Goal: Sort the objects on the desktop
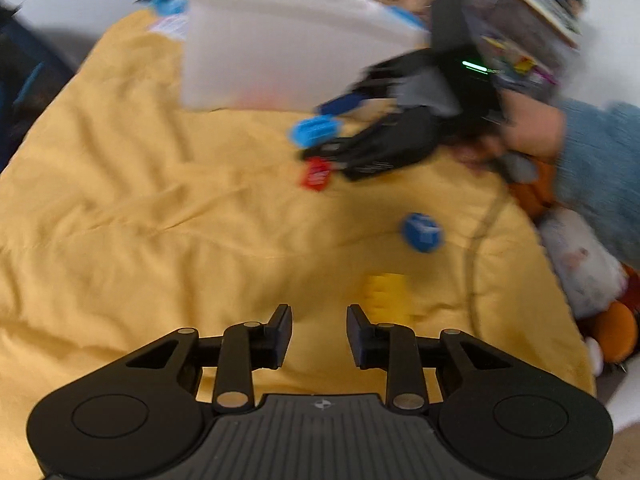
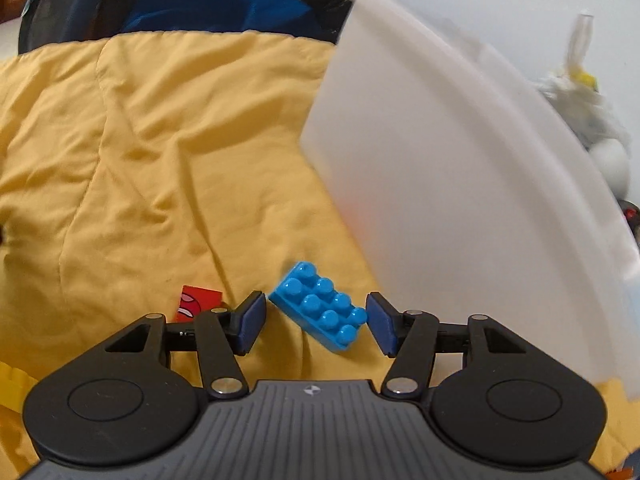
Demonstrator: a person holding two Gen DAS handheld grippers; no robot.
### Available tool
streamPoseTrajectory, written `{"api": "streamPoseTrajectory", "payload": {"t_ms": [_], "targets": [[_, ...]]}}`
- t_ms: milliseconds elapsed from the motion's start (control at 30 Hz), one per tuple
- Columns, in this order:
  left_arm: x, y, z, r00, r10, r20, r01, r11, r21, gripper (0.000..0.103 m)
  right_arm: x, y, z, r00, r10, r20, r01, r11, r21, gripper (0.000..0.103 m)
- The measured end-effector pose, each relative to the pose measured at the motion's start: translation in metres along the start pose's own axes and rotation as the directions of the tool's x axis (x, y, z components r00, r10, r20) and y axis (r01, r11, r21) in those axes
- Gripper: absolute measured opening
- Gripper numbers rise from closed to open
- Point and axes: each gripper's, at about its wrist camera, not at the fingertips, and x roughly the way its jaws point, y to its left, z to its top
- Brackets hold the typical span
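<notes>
A light blue studded brick lies on the yellow cloth between the open fingers of my right gripper, not clamped. It also shows in the left wrist view, at the right gripper's tips. A red printed tile lies just left of the right gripper and shows in the left wrist view. My left gripper is open and empty over the cloth. A yellow brick lies just ahead of its right finger. A dark blue piece lies farther right.
A white translucent bin stands at the back of the cloth; its wall rises right of the right gripper. Plush toys and books crowd the right side. A cable crosses the cloth.
</notes>
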Motion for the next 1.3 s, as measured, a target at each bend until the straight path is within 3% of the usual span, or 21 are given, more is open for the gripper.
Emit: {"api": "streamPoseTrajectory", "payload": {"t_ms": [100, 200, 333, 467, 567, 700, 767, 833, 900, 967, 1033, 1133, 1233, 1300], "targets": [[-0.006, -0.031, -0.001, 1.0, -0.003, 0.023, 0.0, 0.991, 0.137, 0.038, -0.007, -0.002, -0.001, 0.999, 0.008, -0.037, -0.004, 0.996, 0.086, 0.056], [-0.005, -0.063, -0.008, 0.998, 0.036, 0.058, -0.052, 0.955, 0.294, 0.041, -0.031, 0.013, -0.01, 0.994, -0.098, -0.043, 0.102, 0.989, 0.109, 0.056], [0.007, -0.083, -0.013, 0.995, 0.079, 0.061, -0.096, 0.922, 0.376, 0.041, -0.077, 0.022, -0.034, 0.99, -0.137, -0.029, 0.14, 0.944, 0.299, 0.057], [0.021, -0.085, -0.013, 0.992, 0.106, 0.062, -0.122, 0.915, 0.385, 0.041, -0.103, 0.05, -0.066, 0.986, -0.141, -0.089, 0.166, 0.887, 0.43, 0.057], [0.026, -0.079, -0.012, 0.983, 0.162, 0.081, -0.181, 0.91, 0.373, 0.04, -0.114, 0.074, -0.085, 0.99, -0.098, -0.099, 0.135, 0.86, 0.492, 0.057], [0.027, -0.069, -0.01, 0.975, 0.208, 0.081, -0.223, 0.901, 0.372, 0.04, -0.114, 0.099, -0.088, 0.979, -0.154, -0.136, 0.2, 0.861, 0.468, 0.057], [0.029, -0.062, -0.009, 0.979, 0.199, 0.05, -0.204, 0.918, 0.341, 0.039, -0.11, 0.107, -0.089, 0.972, -0.177, -0.156, 0.231, 0.845, 0.483, 0.057], [0.031, -0.056, -0.008, 0.992, 0.129, -0.004, -0.122, 0.949, 0.292, 0.039, -0.108, 0.11, -0.09, 0.974, -0.158, -0.165, 0.223, 0.814, 0.536, 0.057], [0.039, -0.049, -0.008, 0.997, 0.055, -0.046, -0.045, 0.977, 0.21, 0.039, -0.106, 0.116, -0.09, 0.977, -0.143, -0.16, 0.208, 0.818, 0.537, 0.058], [0.041, -0.049, -0.011, 0.998, 0.065, -0.026, -0.059, 0.981, 0.183, 0.025, -0.11, 0.121, -0.091, 0.978, -0.148, -0.15, 0.205, 0.835, 0.511, 0.057], [0.038, -0.049, -0.011, 0.995, 0.099, -0.007, -0.096, 0.979, 0.181, 0.025, -0.114, 0.123, -0.093, 0.98, -0.147, -0.138, 0.197, 0.836, 0.512, 0.057], [0.028, -0.049, -0.011, 0.976, 0.215, 0.02, -0.213, 0.947, 0.242, 0.025, -0.117, 0.121, -0.097, 0.983, -0.147, -0.111, 0.183, 0.835, 0.519, 0.058], [0.024, -0.048, -0.017, 0.93, 0.362, 0.069, -0.363, 0.864, 0.348, 0.025, -0.116, 0.118, -0.1, 0.984, -0.147, -0.099, 0.177, 0.839, 0.514, 0.062], [0.026, -0.041, -0.018, 0.907, 0.416, 0.066, -0.411, 0.84, 0.355, 0.025, -0.111, 0.115, -0.102, 0.985, -0.12, -0.123, 0.167, 0.838, 0.519, 0.064]]}}
